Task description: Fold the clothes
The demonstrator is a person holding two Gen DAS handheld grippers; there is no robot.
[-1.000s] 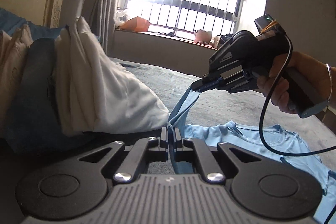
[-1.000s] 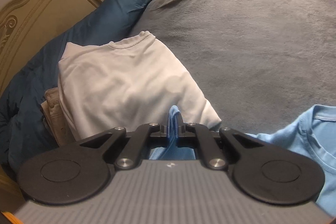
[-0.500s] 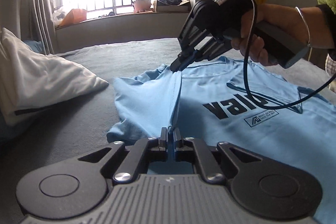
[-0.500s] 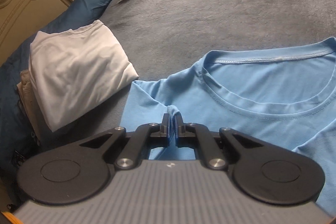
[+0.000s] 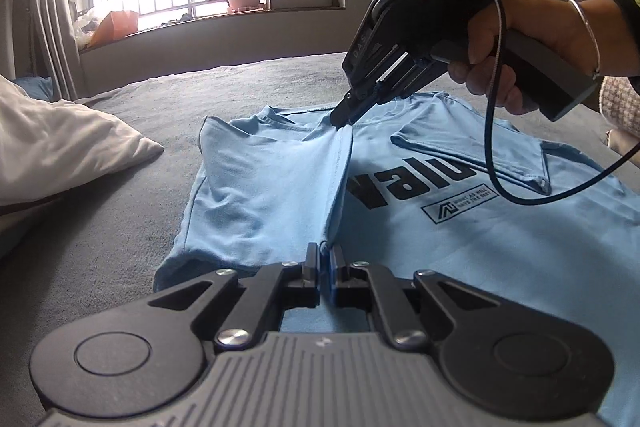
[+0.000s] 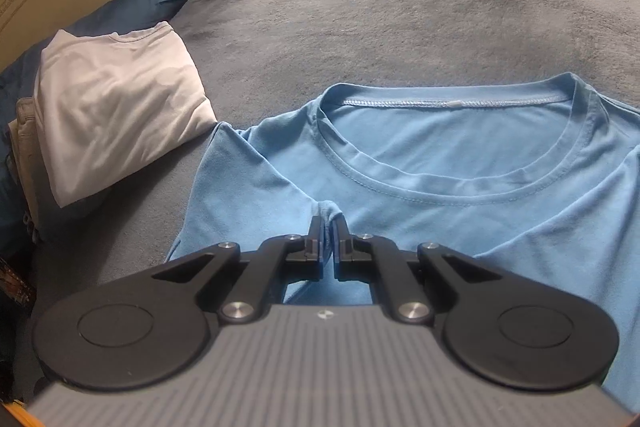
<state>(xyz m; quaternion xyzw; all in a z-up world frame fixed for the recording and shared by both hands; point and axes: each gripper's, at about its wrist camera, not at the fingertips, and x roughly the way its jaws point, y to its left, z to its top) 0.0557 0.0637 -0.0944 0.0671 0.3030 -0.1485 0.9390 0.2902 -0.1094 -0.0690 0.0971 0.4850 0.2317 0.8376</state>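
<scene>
The blue T-shirt (image 5: 500,247) reads "valu"; the right gripper (image 5: 343,117) reads "DAS".

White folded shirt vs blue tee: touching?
Touching. The right wrist view shows the white folded shirt's near corner meeting the blue tee's shoulder fold, with no grey bedcover visible between them there.

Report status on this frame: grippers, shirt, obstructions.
Left gripper shut on blue T-shirt fold edge. Right gripper shut on same fold near collar. Side panel folded over shirt front. Folded white shirt beside it, clear.
</scene>
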